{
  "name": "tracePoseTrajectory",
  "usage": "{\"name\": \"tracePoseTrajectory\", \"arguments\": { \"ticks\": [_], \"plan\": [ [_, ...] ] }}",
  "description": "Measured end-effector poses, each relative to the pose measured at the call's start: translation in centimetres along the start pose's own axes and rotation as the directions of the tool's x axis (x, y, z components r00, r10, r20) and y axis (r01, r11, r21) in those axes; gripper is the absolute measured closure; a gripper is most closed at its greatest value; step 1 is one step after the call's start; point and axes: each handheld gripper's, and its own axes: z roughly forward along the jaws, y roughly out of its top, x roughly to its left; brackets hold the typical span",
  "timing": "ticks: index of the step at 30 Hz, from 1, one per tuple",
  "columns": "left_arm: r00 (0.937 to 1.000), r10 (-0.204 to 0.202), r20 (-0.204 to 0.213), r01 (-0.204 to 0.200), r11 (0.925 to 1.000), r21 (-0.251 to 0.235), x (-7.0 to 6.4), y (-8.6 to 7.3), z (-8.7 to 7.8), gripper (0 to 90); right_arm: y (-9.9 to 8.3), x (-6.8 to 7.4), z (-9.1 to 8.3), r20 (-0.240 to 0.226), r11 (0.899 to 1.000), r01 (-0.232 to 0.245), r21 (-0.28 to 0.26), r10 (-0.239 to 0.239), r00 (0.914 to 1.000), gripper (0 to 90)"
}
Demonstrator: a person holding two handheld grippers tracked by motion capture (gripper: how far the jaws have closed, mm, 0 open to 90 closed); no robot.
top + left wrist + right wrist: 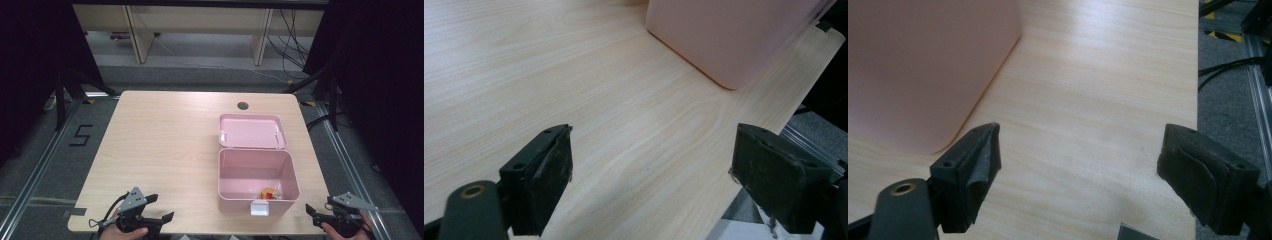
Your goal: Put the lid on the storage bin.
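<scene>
- At the near left corner of the table (165, 130), my left gripper (161, 220) sits low over the wood, held from below by my left hand (122, 232), its tips pointing right toward the box; the jaws stand wide apart with nothing between them.
- In the left gripper view, bare tabletop lies between my pads (551, 175), and the pink box (729, 35) stands ahead, well clear of them.
- Right of centre, the pink box (257, 175) stands open, its lid (252, 131) folded back flat behind it and a white latch (260, 208) on its near wall; a small orange-and-red object (269, 194) lies on its floor near the front.
- Beyond the lid, a round cable hole (243, 105) marks the far edge.
- At the near right corner, my right gripper (311, 215) hovers at the table's edge, just beside the box's near right corner; its jaws gape wide and empty, pointing left.
</scene>
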Motion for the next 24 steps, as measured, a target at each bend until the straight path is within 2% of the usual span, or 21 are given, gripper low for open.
{"name": "tracePoseTrajectory", "arguments": {
  "ticks": [1,3,4,5,6,8,11,12,13,14,15,16,17,18,20,23,24],
  "plan": [
    [1.0000,0.001,-0.001,-0.001,1.0000,-0.003,0.0,0.0,0.0,15.9,-0.1,0.3,0.0,-0.025,0.999,-0.047,-0.003,0.047,0.9986,17.9],
    [1.0000,0.002,0.005,-0.002,0.9999,-0.016,0.1,0.0,0.2,15.9,-0.1,0.3,0.1,-0.025,0.999,-0.049,0.002,0.049,0.9985,17.9],
    [0.9999,0.009,0.005,-0.009,0.9999,-0.005,0.2,0.0,0.1,15.9,0.0,0.0,0.1,-0.037,1.000,-0.021,0.011,0.021,0.9991,17.9],
    [1.0000,-0.001,0.005,0.001,1.0000,-0.008,0.1,0.0,0.2,15.9,-0.1,0.1,0.3,-0.023,0.999,-0.034,0.004,0.034,0.9992,18.0],
    [1.0000,0.000,0.002,0.000,1.0000,0.000,0.1,0.1,0.3,15.9,0.0,0.0,0.1,-0.018,1.000,-0.009,0.015,0.010,0.9998,18.2],
    [1.0000,-0.004,0.007,0.004,1.0000,-0.009,0.0,0.2,0.5,15.9,0.0,0.0,0.2,-0.017,1.000,-0.007,0.014,0.008,0.9998,18.2],
    [1.0000,0.005,-0.008,-0.005,1.0000,-0.009,0.0,0.5,0.5,15.9,0.0,-0.1,0.1,-0.015,1.000,-0.009,0.015,0.009,0.9998,18.2],
    [1.0000,0.009,0.001,-0.009,0.9998,-0.018,0.0,0.6,0.6,15.9,0.0,-0.1,0.2,-0.012,1.000,-0.011,0.017,0.011,0.9999,18.2],
    [1.0000,0.001,-0.001,-0.001,0.9996,-0.027,0.0,0.9,0.7,16.0,0.0,-0.2,0.3,-0.038,1.000,-0.017,0.024,0.018,0.9991,18.2],
    [0.9999,0.013,-0.006,-0.013,0.9995,-0.029,0.0,1.2,0.7,16.7,-0.1,-0.1,0.3,-0.050,0.999,-0.032,0.033,0.034,0.9982,18.2],
    [0.9998,0.018,-0.005,-0.018,0.9991,-0.039,0.1,1.5,0.8,16.7,-0.1,-0.1,0.3,-0.050,0.999,-0.032,0.033,0.034,0.9982,18.2],
    [0.9999,0.015,-0.004,-0.015,0.9986,-0.051,0.1,1.8,0.9,18.0,-0.1,0.1,0.3,-0.041,0.998,-0.055,0.029,0.056,0.9976,18.2],
    [0.9998,0.017,-0.003,-0.018,0.9975,-0.068,0.2,2.1,0.9,19.8,0.0,-0.1,0.3,-0.022,1.000,-0.014,0.025,0.014,0.9997,18.2],
    [0.9996,0.028,0.004,-0.028,0.9964,-0.080,0.4,2.6,1.1,21.8,0.0,-0.1,0.4,-0.013,1.000,-0.001,0.020,0.002,0.9999,18.2],
    [0.9996,0.024,0.017,-0.022,0.9943,-0.105,0.6,3.5,1.4,24.1,0.0,-0.1,0.4,-0.022,1.000,-0.005,0.027,0.006,0.9997,18.2],
    [0.9994,0.032,0.009,-0.031,0.9930,-0.114,0.8,5.0,1.8,29.1,-0.1,-0.2,0.5,-0.018,1.000,-0.002,0.021,0.002,0.9998,18.3],
    [0.9992,0.034,0.021,-0.031,0.9913,-0.128,0.8,5.5,2.1,29.1,-0.1,-0.2,0.5,-0.018,1.000,-0.002,0.021,0.002,0.9998,18.3]
  ]
}}
